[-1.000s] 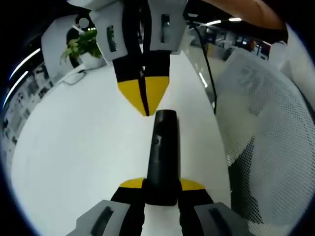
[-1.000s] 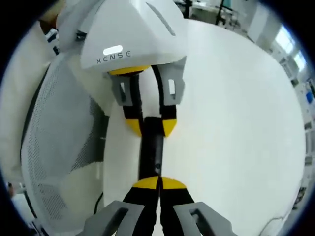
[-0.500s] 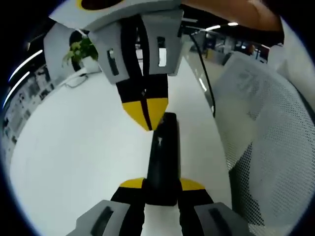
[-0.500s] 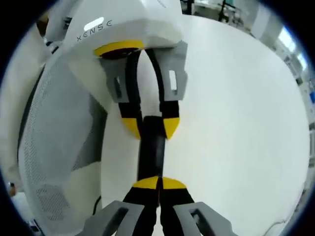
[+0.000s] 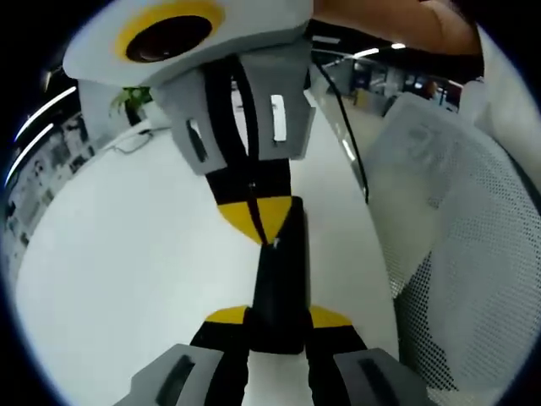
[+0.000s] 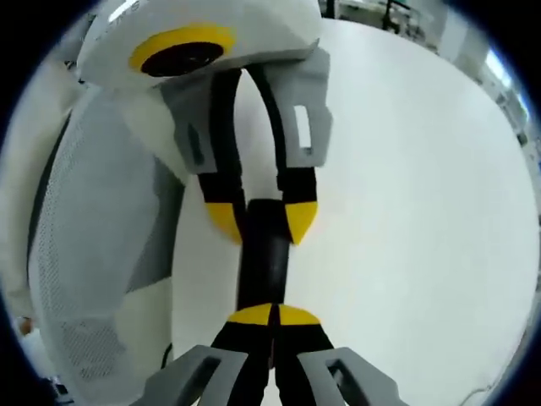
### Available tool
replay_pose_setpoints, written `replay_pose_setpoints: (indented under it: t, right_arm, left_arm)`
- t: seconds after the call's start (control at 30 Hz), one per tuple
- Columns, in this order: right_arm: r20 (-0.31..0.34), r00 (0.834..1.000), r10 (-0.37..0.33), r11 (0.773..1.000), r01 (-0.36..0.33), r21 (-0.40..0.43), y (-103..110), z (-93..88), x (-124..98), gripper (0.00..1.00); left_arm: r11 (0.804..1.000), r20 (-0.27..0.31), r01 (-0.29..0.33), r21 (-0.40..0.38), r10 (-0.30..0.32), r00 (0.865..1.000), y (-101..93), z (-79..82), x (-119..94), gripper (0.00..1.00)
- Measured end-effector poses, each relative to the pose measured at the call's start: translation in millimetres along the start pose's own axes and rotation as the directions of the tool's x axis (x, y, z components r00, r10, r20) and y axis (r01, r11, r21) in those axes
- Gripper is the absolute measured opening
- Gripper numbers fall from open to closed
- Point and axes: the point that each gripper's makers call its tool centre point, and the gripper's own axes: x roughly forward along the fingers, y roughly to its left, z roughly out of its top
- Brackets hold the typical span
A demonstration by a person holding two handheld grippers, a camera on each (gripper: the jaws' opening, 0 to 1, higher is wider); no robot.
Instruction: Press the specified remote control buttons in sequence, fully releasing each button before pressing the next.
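A slim black remote control [image 5: 283, 271] sticks forward from my left gripper [image 5: 279, 318], which is shut on its near end above the white table. My right gripper [image 5: 256, 224] comes in from the top of the left gripper view. Its yellow tips are shut together and rest on the remote's far half, by a small button. In the right gripper view my right gripper [image 6: 273, 315] is shut, its tips against the remote [image 6: 264, 262]. The left gripper [image 6: 260, 218] clamps the other end there.
The white table [image 5: 127, 254] stretches left and ahead. A white mesh office chair [image 5: 456, 220] stands close on the right, shown again as the chair [image 6: 93, 254]. A potted plant [image 5: 135, 100] and a cable sit at the table's far side.
My right gripper has come closer and slid its shut tips from beyond the remote's far end onto its top face. The left gripper keeps its hold on the remote.
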Motion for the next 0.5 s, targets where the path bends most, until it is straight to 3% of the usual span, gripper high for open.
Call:
replay_pose_setpoints:
  t: [0.5]
  right_arm:
    - [-0.032,0.999,0.031,1.000,-0.030,0.004,-3.9,-3.0,6.9,0.00]
  left_arm:
    - [1.000,0.001,0.000,0.002,0.000,1.000,-1.9,0.9,-0.9,0.24]
